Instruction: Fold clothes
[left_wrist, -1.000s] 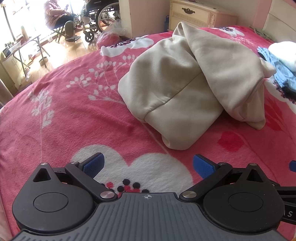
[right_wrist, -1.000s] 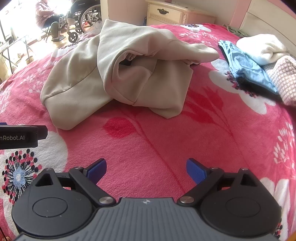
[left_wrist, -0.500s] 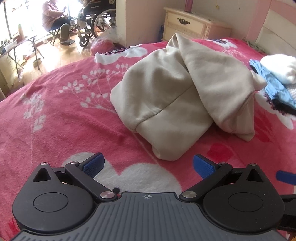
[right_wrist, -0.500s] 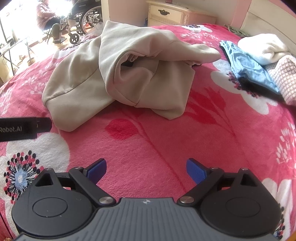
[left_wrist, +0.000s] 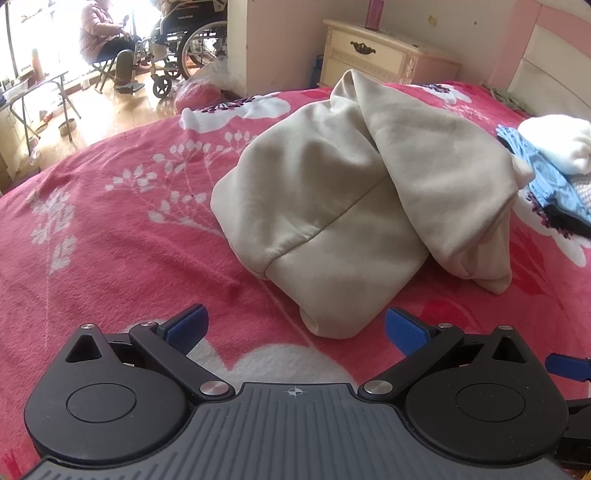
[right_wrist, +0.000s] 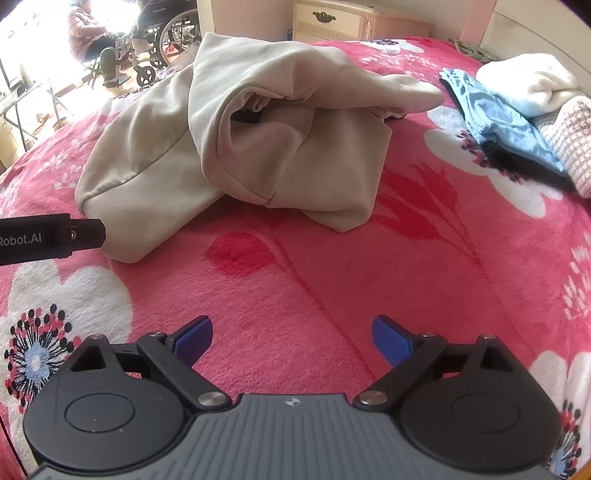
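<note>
A: How are the jaws of the left gripper (left_wrist: 293, 328) set?

B: They are spread wide, with nothing held between the blue ribbed pads (left_wrist: 186, 326). The near end of the crumpled beige fleece garment (left_wrist: 347, 221) is seen just ahead of the gap and is not touched.

A: And the right gripper (right_wrist: 291, 338)?

B: Its jaws are likewise spread wide and nothing is gripped. Only the pink plush bedspread with white flowers (right_wrist: 314, 280) is seen between its blue pads (right_wrist: 391, 341); the garment (right_wrist: 236, 140) lies farther ahead, apart from them.

A: Where is the garment placed on the bed?

B: It is heaped near the middle of the bedspread (left_wrist: 110, 229), partly doubled over on itself, with one fold draped over the rest and an opening shown toward the right wrist camera. The black side of the left gripper, printed "Robot.AI" (right_wrist: 40, 238), is seen at the left edge of the right wrist view, close beside the garment's near corner; contact cannot be judged.

A: What else is carried by the bed?

B: Toward the right edge, a light blue cloth (right_wrist: 498, 118), a white fluffy bundle (right_wrist: 532, 88) and a pink-and-white knitted piece (right_wrist: 572, 144) are piled together, well apart from the garment.

A: And beyond the bed?

B: A cream bedside drawer chest (left_wrist: 384, 59) is seen past the far edge, and a wheelchair (left_wrist: 188, 44) with a seated person (left_wrist: 103, 37) beside it is seen on the wooden floor.
</note>
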